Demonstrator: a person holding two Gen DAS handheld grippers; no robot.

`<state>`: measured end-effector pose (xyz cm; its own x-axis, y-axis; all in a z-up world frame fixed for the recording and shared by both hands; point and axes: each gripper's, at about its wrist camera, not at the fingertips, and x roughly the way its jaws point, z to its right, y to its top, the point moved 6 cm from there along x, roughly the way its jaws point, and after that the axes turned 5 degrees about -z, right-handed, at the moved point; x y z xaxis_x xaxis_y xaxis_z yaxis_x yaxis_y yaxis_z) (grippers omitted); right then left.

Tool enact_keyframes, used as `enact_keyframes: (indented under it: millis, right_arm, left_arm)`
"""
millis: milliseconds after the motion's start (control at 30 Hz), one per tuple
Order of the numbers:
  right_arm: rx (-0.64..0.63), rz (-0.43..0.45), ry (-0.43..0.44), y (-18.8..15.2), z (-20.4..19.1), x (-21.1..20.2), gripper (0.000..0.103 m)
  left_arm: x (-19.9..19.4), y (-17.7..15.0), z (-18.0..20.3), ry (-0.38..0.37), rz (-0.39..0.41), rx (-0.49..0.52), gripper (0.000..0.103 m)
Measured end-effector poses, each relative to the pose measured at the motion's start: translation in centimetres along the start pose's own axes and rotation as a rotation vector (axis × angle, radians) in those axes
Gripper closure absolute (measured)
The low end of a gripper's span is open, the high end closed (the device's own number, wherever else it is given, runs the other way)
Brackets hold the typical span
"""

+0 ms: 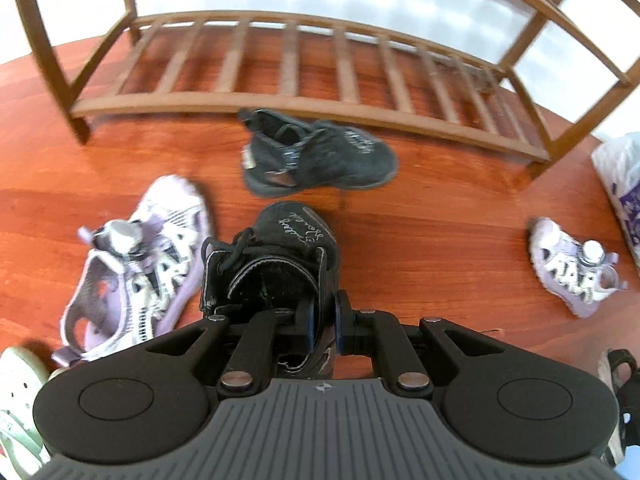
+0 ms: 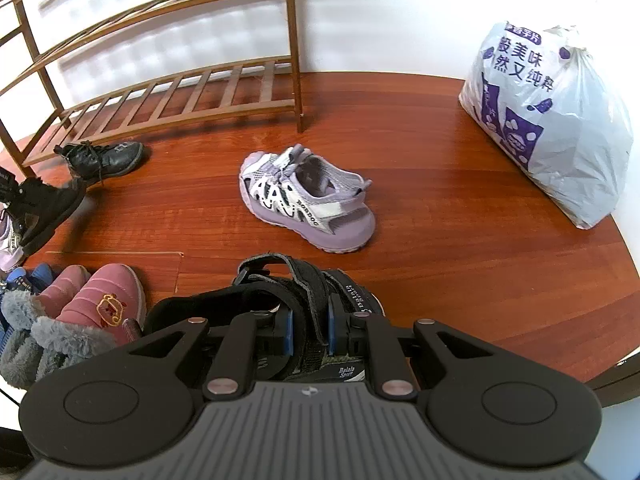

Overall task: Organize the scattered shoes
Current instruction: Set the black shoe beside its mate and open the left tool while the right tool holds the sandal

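Note:
My left gripper (image 1: 323, 326) is shut on the side wall of a black lace-up shoe (image 1: 276, 256), held above the floor with its toe pointing away. Its mate, another black shoe (image 1: 320, 156), lies on the floor just in front of the wooden shoe rack (image 1: 280, 108). My right gripper (image 2: 310, 330) is shut on the strap of a black sandal (image 2: 304, 300). The held black shoe (image 2: 44, 208) shows at the left edge of the right wrist view. One lilac and white sandal (image 1: 136, 268) lies left of the left gripper, its pair (image 2: 308, 200) ahead of the right one.
A tied white plastic bag (image 2: 552, 120) with purple print stands by the wall at the right. Pink fur-lined slippers (image 2: 96, 308) and a blue shoe (image 2: 28, 276) sit at the lower left of the right wrist view. A white and green shoe (image 1: 16, 400) lies at the left wrist view's lower left.

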<state>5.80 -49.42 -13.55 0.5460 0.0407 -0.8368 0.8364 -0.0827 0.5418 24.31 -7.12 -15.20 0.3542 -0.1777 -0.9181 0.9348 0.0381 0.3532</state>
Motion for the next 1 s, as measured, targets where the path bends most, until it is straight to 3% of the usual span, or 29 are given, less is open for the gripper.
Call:
enact_keyframes:
  millis: [433,633,733,867,1000]
  right_arm:
    - [0.003,0.001,-0.005,-0.2,-0.6,-0.3,0.085]
    - [0.011,0.002,-0.013,-0.5,-0.5,-0.7,0.085]
    - [0.001,0.0,-0.014,-0.4,-0.7,-0.7,0.085]
    - [-0.023,0.008,-0.017,0.2,-1.6,-1.1,0.085]
    - [-0.057,0.028,-0.019,0.9,-2.8,-1.9,0.085]
  left_arm:
    - [2.5,1.1,0.8,0.063,0.03,-0.007,0.093]
    - [3.7,0.5,0.7,0.065,-0.006,-0.023,0.091]
    - [3.9,0.2,0.5,0.052,-0.012,-0.033,0.086]
    - [3.3,0.1,0.1,0.039,-0.008,-0.04,0.057]
    - [1.8,-0.1,-0.5,0.015,0.004,-0.041,0.045]
